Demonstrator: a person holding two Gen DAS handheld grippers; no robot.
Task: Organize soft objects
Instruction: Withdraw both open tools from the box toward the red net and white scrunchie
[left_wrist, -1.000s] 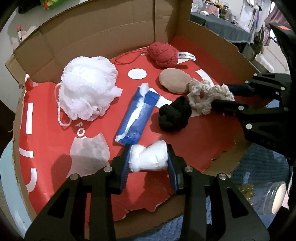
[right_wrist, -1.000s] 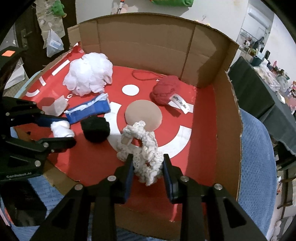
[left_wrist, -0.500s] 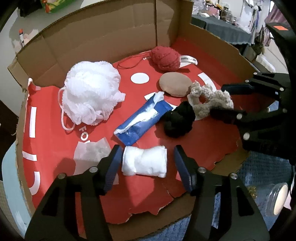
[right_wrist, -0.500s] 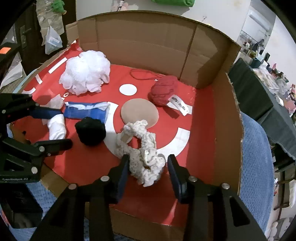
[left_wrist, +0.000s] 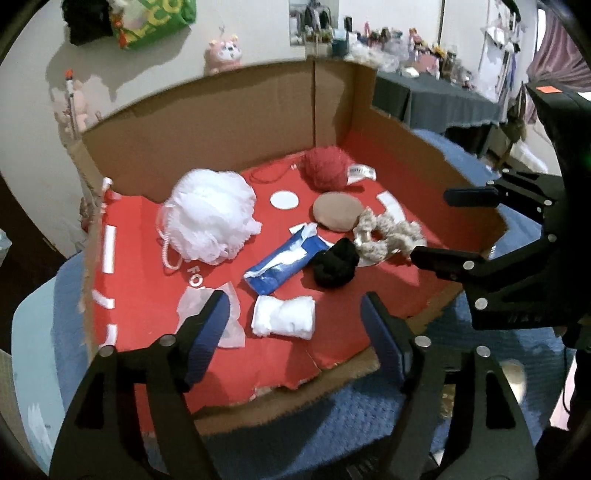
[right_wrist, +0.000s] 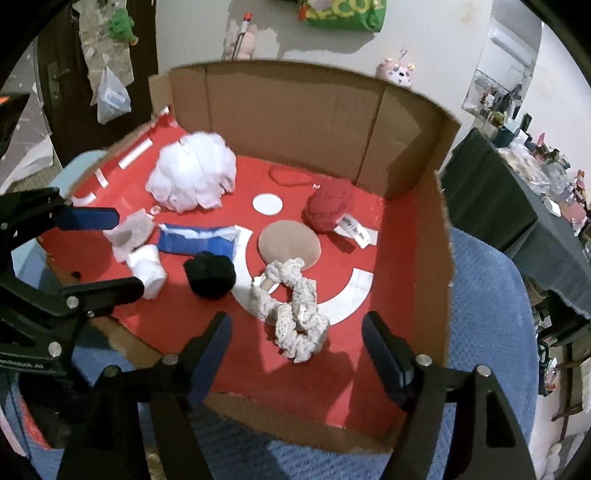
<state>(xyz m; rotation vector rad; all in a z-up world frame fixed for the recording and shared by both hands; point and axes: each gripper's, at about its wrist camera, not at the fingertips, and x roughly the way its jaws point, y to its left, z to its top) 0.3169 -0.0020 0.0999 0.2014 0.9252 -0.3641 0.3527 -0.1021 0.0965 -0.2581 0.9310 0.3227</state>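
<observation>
Shallow brown cardboard box (left_wrist: 229, 122) w/ red printed liner (right_wrist: 399, 236) on its floor, front edge torn, sits on a blue textured cloth (right_wrist: 487, 295). Room behind: white wall w/ a green bag (right_wrist: 343, 13) and pink plush toys hung up, a dark-clothed side table (left_wrist: 436, 99) crowded w/ small items.

Count inside the box, one of each, 8 total: fluffy white mesh bath pouf (left_wrist: 210, 219) at back left; red knitted ball w/ white tag (left_wrist: 327, 168) at back right; flat tan round pad (left_wrist: 338, 211) in front of it; blue-and-white plastic packet (left_wrist: 286, 264) mid-floor; black fuzzy ball (left_wrist: 334, 267) just beside the packet; cream crocheted ring (right_wrist: 295, 317) near front right, touching the tan pad; small white rolled cloth (left_wrist: 284, 321) near front left; crumpled clear plastic scrap (left_wrist: 225, 301) just beside the roll.

Left gripper (left_wrist: 293, 328): jaws opening, wide apart, holding nothing; white roll lies on the liner between them, pads off it. Right gripper (right_wrist: 295, 350): jaws opening, also empty; cream ring lies between them, untouched.
</observation>
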